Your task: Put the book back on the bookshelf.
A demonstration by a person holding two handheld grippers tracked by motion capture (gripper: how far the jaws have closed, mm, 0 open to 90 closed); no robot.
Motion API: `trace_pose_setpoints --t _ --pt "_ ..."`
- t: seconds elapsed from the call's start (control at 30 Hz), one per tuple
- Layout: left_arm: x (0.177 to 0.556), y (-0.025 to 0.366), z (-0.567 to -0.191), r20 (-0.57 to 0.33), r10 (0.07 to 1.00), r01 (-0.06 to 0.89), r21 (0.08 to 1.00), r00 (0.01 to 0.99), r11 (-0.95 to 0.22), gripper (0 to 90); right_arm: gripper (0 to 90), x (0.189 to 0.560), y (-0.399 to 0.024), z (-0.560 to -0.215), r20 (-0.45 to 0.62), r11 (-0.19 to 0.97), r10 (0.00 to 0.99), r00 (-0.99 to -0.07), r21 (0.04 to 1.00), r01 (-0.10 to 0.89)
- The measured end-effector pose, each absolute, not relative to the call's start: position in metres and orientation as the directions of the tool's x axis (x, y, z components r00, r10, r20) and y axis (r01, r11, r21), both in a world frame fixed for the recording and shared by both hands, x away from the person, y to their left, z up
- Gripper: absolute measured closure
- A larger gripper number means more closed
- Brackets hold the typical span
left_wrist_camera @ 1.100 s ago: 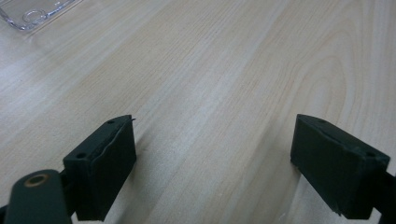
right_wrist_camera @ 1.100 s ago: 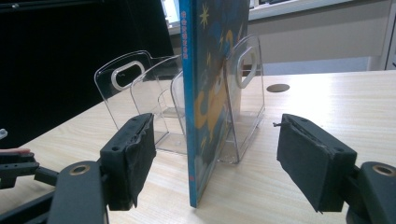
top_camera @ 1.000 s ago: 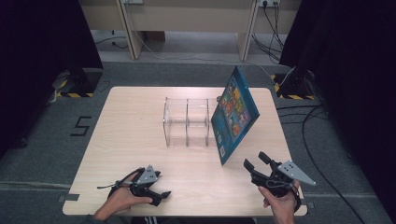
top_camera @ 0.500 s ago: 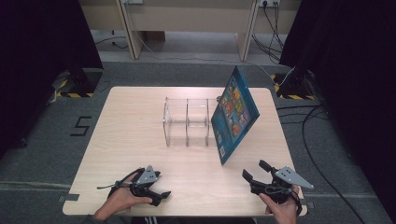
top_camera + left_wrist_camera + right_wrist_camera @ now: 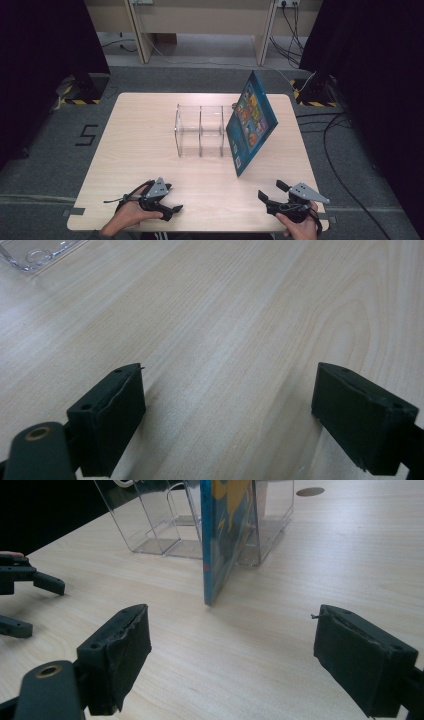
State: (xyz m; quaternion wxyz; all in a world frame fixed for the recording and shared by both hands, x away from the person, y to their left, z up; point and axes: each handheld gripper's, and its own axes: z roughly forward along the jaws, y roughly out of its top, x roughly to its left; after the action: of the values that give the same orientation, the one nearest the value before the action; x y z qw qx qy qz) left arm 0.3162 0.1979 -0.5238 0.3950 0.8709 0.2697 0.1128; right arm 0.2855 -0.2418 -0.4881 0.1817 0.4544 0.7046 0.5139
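Your book (image 5: pixel 251 125) leans tilted on the clear rack (image 5: pixel 200 131), so it stays up alone. Both hand-held grippers, left (image 5: pixel 173 208) and right (image 5: pixel 270 191), rest wide open and empty on the table (image 5: pixel 140 125); the right one's jaws have just been opening.

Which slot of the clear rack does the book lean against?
The rightmost slot of the rack: the tilted blue book rests against that end, lower edge on the table. The other two slots stand bare.

Carried two black two-jaw hand grippers: left gripper (image 5: pixel 172 209), right gripper (image 5: pixel 271 190), each topped by grey three-cornered plate, block-shaped black pads (image 5: pixel 112 412), thin dark cable trailing.
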Motion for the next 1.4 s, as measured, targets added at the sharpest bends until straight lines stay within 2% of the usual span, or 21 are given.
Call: trace_pose_setpoints --t 0.43,0.77,1.03,1.1,1.4 --pt "0.316 0.198 -0.524 -0.017 0.561 0.382 0.749 0.827 -0.541 12.8 15.9 0.283 -0.241 -0.499 0.200 0.134 0.840 -0.505 0.825 0.549" --pt "0.316 0.197 -0.524 -0.019 0.556 0.380 0.749 0.831 -0.543 11.3 16.1 0.284 -0.237 -0.510 0.165 0.232 0.848 -0.504 0.739 0.633" --pt "0.316 0.197 -0.524 -0.018 0.553 0.377 0.749 0.833 -0.544 10.3 15.2 0.282 -0.233 -0.515 0.073 0.334 0.837 -0.542 0.716 0.613" --pt "0.316 0.197 -0.524 -0.018 0.553 0.377 0.749 0.833 -0.545 10.3 14.5 0.280 -0.231 -0.517 0.005 0.406 0.813 -0.583 0.713 0.572" --pt "0.316 0.197 -0.524 -0.017 0.548 0.375 0.748 0.836 -0.548 9.3 11.4 0.276 -0.231 -0.521 -0.004 0.418 0.794 -0.609 0.731 0.540"
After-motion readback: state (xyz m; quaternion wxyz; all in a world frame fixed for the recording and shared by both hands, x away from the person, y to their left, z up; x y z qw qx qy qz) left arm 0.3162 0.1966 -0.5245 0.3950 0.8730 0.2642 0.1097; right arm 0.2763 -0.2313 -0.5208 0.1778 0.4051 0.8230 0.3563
